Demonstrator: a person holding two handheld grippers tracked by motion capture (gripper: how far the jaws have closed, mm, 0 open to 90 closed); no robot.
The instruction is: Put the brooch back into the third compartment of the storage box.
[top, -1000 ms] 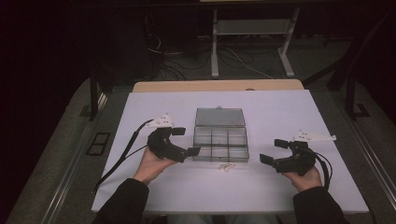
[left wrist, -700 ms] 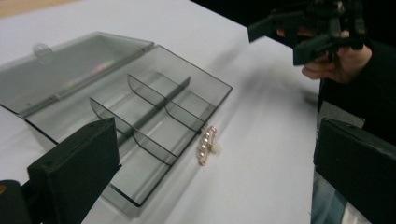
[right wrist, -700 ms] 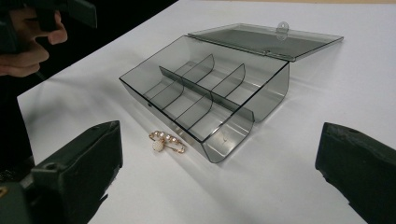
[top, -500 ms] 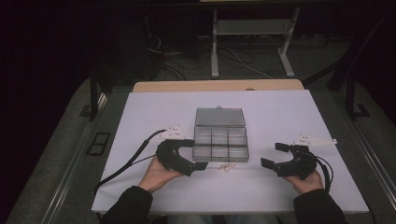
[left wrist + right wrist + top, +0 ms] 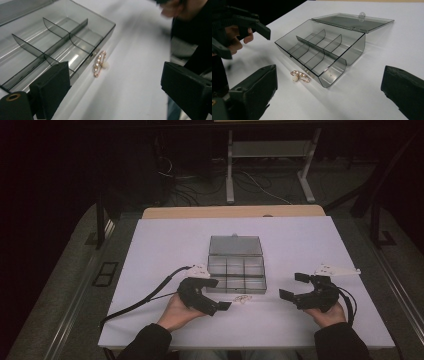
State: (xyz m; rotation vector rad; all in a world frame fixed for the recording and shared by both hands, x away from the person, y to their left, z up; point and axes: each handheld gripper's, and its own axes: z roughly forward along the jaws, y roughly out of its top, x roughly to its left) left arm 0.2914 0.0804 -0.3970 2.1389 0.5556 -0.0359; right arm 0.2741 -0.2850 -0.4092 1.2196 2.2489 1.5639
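Observation:
A clear grey compartment box (image 5: 235,270) stands mid-table with its lid folded back and its compartments bare (image 5: 62,42) (image 5: 322,50). A small gold pin with pearls (image 5: 243,299) lies on the white table just in front of the box's front wall (image 5: 100,64) (image 5: 299,75). My left gripper (image 5: 220,294) hovers low just left of the pin. It is open (image 5: 116,75), and its jaws have just been closing a little, with the pin ahead of them and untouched. My right gripper (image 5: 291,285) rests open to the right (image 5: 329,80), aimed at the box, holding nothing.
The white table surface (image 5: 165,245) spreads wide to either side of the box. A white three-cornered plate (image 5: 335,269) sits atop the right gripper. The left gripper's black cable (image 5: 140,302) trails off to the table's left front edge. A tan board (image 5: 235,211) borders the far edge.
The left hand has moved right and down, from beside the box's left corner to its front near the pin. The right hand has stayed put.

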